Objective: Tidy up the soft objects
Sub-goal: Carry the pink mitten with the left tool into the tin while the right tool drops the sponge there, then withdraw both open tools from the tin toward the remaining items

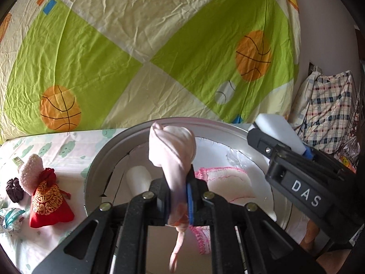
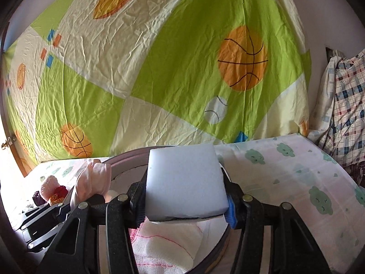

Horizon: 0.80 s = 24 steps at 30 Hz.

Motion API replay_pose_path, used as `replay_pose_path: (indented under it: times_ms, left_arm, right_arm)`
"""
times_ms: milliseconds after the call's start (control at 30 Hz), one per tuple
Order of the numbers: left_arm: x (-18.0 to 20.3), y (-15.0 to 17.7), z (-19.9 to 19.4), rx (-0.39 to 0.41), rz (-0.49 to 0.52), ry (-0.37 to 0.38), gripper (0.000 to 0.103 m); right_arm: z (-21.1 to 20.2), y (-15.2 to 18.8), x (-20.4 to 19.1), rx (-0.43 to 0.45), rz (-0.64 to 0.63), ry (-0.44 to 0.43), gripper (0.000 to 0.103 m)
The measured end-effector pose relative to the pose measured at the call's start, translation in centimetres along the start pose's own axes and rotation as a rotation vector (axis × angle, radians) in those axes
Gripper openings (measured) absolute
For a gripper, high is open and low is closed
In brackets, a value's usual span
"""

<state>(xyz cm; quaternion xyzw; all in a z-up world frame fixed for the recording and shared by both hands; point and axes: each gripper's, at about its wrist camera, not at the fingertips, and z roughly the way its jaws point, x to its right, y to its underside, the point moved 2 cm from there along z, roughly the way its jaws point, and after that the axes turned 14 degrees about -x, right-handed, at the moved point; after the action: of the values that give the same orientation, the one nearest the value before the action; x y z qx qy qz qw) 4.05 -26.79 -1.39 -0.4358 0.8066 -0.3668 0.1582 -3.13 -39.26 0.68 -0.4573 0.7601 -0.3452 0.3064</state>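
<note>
My left gripper (image 1: 176, 196) is shut on a pale pink sock (image 1: 174, 150) and holds it over a round metal tin (image 1: 95, 166). In the tin lie a white cloth with pink stitching (image 1: 225, 178) and a white foam roll (image 1: 138, 179). My right gripper (image 2: 186, 203) is shut on a white sponge block (image 2: 186, 182) above the tin's right side (image 2: 222, 246); it also shows in the left wrist view (image 1: 280, 134). The sock (image 2: 93, 178) and the cloth (image 2: 168, 244) show in the right wrist view.
Left of the tin on the cloud-print sheet (image 1: 63, 150) lie a red and gold pouch (image 1: 49, 202), a pink fluffy item (image 1: 30, 172), a dark walnut-like item (image 1: 14, 188) and a wrapped item (image 1: 10, 220). A basketball-print sheet (image 1: 146, 45) hangs behind. A plaid pillow (image 1: 330, 105) is right.
</note>
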Motion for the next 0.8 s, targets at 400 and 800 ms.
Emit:
replay_pose_path:
  times_ms: [400,800]
  left_arm:
    - [-0.7,-0.3,-0.6,0.051,-0.044,-0.075,0.089]
    - [-2.6,0.2,-2.6,0.102,-0.066,-0.122,0.102]
  right_arm:
    - [1.2,-0.2,0.5,-0.033,0.024,-0.019,0.077]
    - [-0.4,-0.1,0.9,0.069,0.056,0.019,0.089]
